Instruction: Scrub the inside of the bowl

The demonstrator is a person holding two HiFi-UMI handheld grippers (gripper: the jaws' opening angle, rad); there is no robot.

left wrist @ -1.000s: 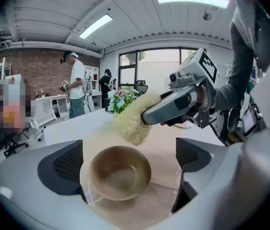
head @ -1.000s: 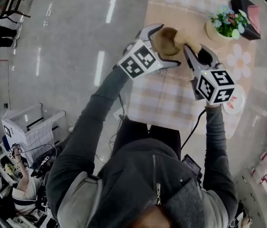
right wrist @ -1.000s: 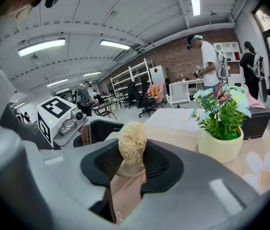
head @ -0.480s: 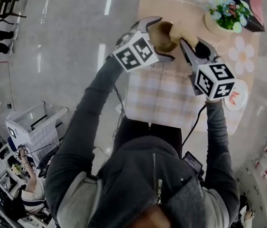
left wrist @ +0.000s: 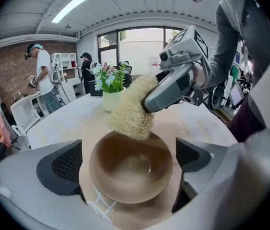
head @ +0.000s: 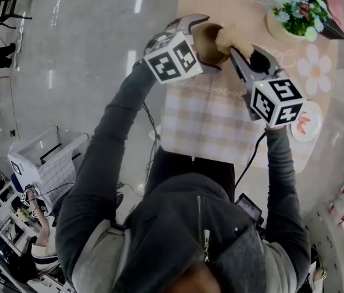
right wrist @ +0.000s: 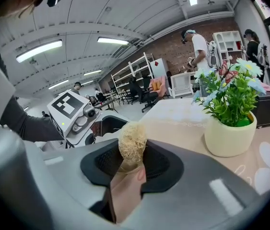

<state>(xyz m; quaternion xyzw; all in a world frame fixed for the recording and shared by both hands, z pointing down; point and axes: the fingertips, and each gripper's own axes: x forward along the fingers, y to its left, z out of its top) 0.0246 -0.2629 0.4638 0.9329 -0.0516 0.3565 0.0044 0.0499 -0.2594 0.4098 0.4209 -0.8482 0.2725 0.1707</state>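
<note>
Left tool (left wrist: 129, 163) shifted one bowl (head: 207, 41); right tool (right wrist: 132, 166) grips one scrubber (right wrist: 132, 145).

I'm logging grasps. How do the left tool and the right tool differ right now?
The left tool has its jaws spread wide around a brown bowl; the right tool has its jaws nearly together on a pale fibrous scrubber. The left tool spans the bowl's whole width; the right tool pinches only the scrubber's base. Both are shut on something, and the scrubber sits at the bowl's rim.

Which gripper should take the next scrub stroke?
Right. The right gripper is shut on the scrubber, which sits at the bowl's rim; the left gripper is shut on the bowl.
</note>
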